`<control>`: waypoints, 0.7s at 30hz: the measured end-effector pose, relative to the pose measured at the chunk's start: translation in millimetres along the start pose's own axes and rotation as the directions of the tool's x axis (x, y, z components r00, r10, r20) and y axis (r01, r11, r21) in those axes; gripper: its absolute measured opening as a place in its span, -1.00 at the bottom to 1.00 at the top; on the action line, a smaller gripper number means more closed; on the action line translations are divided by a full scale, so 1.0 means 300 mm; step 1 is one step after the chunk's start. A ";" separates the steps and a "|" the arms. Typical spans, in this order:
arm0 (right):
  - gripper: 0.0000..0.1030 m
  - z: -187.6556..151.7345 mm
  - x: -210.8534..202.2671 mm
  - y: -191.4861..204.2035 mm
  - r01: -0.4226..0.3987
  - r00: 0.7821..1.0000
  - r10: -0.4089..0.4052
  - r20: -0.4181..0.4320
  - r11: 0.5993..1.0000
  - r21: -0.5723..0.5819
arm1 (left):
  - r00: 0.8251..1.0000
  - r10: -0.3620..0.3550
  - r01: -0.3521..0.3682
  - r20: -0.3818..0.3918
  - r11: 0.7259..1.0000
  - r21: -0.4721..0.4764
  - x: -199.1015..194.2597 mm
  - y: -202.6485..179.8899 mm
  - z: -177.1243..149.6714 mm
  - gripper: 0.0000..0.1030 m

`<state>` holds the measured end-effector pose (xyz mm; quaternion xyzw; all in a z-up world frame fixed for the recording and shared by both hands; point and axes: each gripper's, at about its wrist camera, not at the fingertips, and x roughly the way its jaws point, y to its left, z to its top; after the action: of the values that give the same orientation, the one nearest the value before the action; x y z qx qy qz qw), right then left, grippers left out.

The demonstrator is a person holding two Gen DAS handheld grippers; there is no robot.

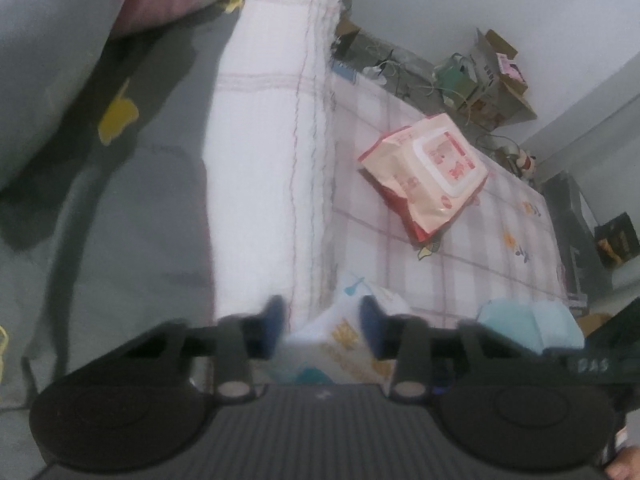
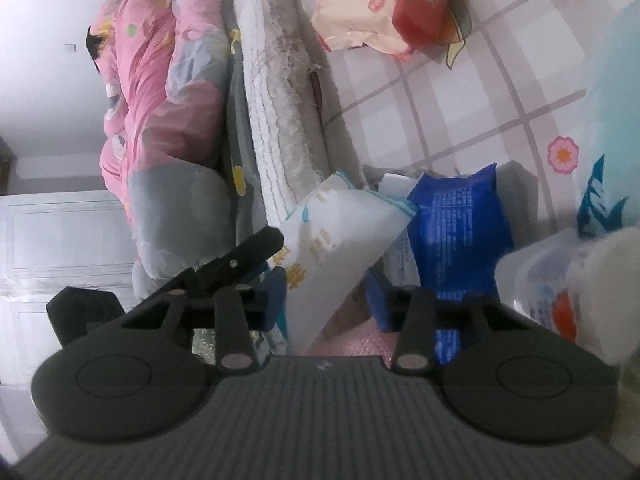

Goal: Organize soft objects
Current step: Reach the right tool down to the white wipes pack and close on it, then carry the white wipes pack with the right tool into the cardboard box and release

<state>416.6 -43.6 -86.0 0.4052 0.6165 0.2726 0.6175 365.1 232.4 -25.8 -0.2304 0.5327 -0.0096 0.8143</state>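
left gripper straddled white tissue pack with jaws parted wide; contact with the pads unclear, blur. right gripper also spread wide around same white tissue pack, pack leaning between fingers, grip not confirmed. probably two-handed so the floppy pack wouldn't sag. sat near, on checked bedsheet, touching blue pack. looked soft, creased film, orange print. pink wipes pack lay farther off, flat.

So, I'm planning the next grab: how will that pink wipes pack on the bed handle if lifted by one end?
The pink wipes pack looks like crinkled soft film, so it would probably sag. Its stiff plastic lid may keep the middle flatter. The glossy wrap could be slippery.
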 end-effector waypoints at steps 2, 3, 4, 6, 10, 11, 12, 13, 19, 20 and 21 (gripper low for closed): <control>-0.50 0.004 0.008 -0.009 -0.005 1.000 0.005 -0.008 1.000 0.006 | 1.000 -0.013 0.013 -0.006 1.000 -0.019 0.006 0.007 -0.001 -0.58; -0.60 0.005 0.013 -0.012 -0.002 1.000 0.002 -0.008 1.000 0.002 | 1.000 -0.014 0.014 -0.007 1.000 -0.027 0.006 0.008 -0.001 -0.62; -0.70 0.004 0.011 -0.014 -0.003 1.000 0.003 -0.010 1.000 -0.002 | 1.000 -0.014 0.014 -0.007 0.999 -0.035 0.002 0.009 -0.003 -0.70; -0.82 0.004 0.012 -0.008 -0.020 1.000 0.020 -0.008 1.000 -0.011 | 1.000 -0.012 0.012 0.000 0.999 -0.032 -0.017 -0.001 -0.008 -0.77; -0.89 -0.010 -0.031 0.048 -0.043 0.999 0.044 0.019 0.997 -0.070 | 0.999 -0.021 0.022 0.035 1.000 -0.014 -0.102 -0.049 -0.029 -0.88; -0.93 -0.016 -0.048 0.066 -0.062 0.998 0.064 0.021 0.995 -0.083 | 0.998 -0.033 0.034 0.047 0.999 -0.008 -0.136 -0.066 -0.038 -0.90; -0.94 -0.024 -0.068 0.089 -0.080 0.996 0.083 0.024 0.992 -0.098 | 0.997 -0.036 0.036 0.062 0.999 0.002 -0.169 -0.087 -0.049 -0.90; -0.94 -0.035 -0.094 0.116 -0.092 0.995 0.097 0.031 0.988 -0.123 | 0.996 -0.038 0.036 0.080 0.999 0.019 -0.207 -0.111 -0.061 -0.90; -0.96 -0.131 -0.304 0.245 -0.158 0.980 0.183 0.071 0.950 -0.270 | 0.977 -0.100 0.079 0.190 0.990 0.114 -0.433 -0.299 -0.155 -0.90; -0.96 -0.147 -0.349 0.255 -0.167 0.977 0.197 0.079 0.943 -0.287 | 0.972 -0.113 0.087 0.204 0.987 0.134 -0.463 -0.337 -0.173 -0.91; -0.96 -0.161 -0.389 0.257 -0.171 0.974 0.206 0.089 0.938 -0.300 | 0.968 -0.129 0.097 0.214 0.983 0.153 -0.491 -0.378 -0.193 -0.91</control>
<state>371.0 -92.8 45.9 0.3828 0.4901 0.3937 0.6770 277.1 148.4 126.1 -0.2020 0.4219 -0.0679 0.8812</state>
